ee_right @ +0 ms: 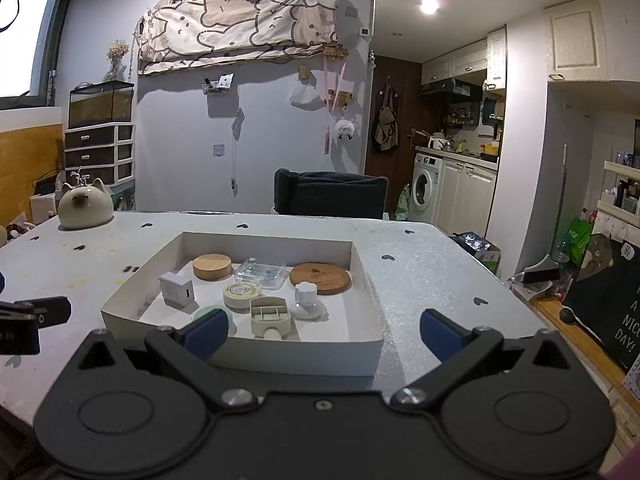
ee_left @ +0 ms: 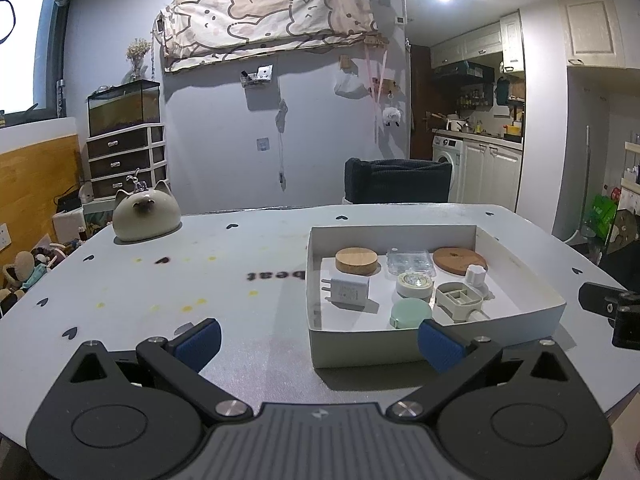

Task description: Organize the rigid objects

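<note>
A white shallow box (ee_left: 432, 342) (ee_right: 296, 356) sits on the table and holds several small rigid objects: a round wooden lid (ee_left: 356, 261) (ee_right: 212, 267), a white charger plug (ee_left: 347, 290) (ee_right: 177, 290), a clear plastic case (ee_left: 410, 264) (ee_right: 261, 273), a cork coaster (ee_left: 456, 259) (ee_right: 320, 276), a tape roll (ee_left: 414, 284) (ee_right: 242, 294), a mint round tin (ee_left: 410, 312), a beige compartment piece (ee_left: 458, 300) (ee_right: 270, 314) and a white knob (ee_left: 475, 274) (ee_right: 306, 294). My left gripper (ee_left: 318, 340) is open and empty before the box's near left corner. My right gripper (ee_right: 322, 330) is open and empty over the box's near wall.
A ceramic cat pot (ee_left: 145, 214) (ee_right: 84, 204) stands at the table's far left. A dark chair (ee_left: 398, 180) (ee_right: 330, 194) is behind the table. The table (ee_left: 160, 280) drops off at the right towards floor clutter (ee_right: 560, 280).
</note>
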The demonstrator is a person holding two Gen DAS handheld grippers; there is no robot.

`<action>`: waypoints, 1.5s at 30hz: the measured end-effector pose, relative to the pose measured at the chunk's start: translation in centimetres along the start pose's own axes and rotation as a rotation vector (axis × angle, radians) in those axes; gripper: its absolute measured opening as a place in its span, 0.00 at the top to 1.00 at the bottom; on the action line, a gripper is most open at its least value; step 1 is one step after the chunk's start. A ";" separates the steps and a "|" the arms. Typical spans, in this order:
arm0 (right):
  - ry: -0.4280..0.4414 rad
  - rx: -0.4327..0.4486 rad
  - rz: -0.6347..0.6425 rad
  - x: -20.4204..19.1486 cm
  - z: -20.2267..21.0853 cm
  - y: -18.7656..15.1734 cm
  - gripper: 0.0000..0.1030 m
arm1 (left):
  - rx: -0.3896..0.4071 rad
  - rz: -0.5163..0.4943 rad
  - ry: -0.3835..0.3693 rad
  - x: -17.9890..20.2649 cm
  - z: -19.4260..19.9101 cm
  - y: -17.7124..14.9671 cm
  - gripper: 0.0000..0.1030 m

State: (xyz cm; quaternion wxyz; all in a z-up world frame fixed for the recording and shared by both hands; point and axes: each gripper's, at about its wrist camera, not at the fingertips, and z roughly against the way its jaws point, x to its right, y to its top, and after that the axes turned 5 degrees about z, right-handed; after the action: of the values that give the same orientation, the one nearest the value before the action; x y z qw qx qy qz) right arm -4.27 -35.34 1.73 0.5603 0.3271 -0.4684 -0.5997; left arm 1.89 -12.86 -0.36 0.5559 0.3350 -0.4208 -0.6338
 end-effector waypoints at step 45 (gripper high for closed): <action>0.003 0.000 0.000 -0.3 0.1 -0.1 0.00 | -0.006 0.000 0.000 0.0 -0.1 0.0 0.00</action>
State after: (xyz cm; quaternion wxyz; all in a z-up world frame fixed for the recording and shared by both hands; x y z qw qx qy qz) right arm -4.32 -35.01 1.59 0.5610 0.3280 -0.4675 -0.5993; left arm 2.03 -12.87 -0.41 0.5571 0.3331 -0.4189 -0.6350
